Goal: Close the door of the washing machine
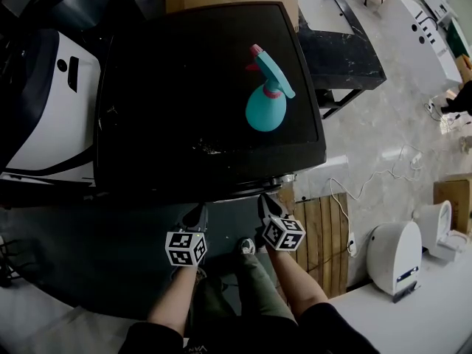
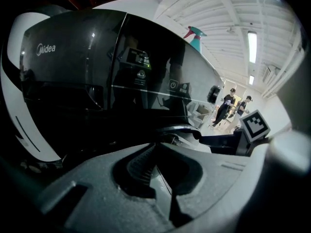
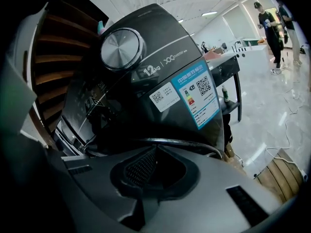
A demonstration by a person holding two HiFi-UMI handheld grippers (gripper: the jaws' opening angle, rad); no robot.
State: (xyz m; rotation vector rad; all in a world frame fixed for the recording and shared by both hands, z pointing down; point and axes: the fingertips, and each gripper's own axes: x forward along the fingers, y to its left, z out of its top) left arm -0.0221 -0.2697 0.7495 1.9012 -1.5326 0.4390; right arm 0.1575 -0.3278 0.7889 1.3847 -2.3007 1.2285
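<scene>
Your left gripper (image 1: 198, 215), right gripper (image 1: 265, 205): jaws together, nothing between. Both at front edge of glossy black washing machine (image 1: 184, 87), tips just before its chrome-rimmed round door (image 3: 180, 142). Door likely rigid, hinged, slick; push on rim, no pinching.

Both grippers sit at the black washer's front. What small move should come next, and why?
Probably a short push forward: the left gripper and right gripper, both shut, point at the chrome door rim of the black washing machine, and I cannot tell whether it has latched.
</scene>
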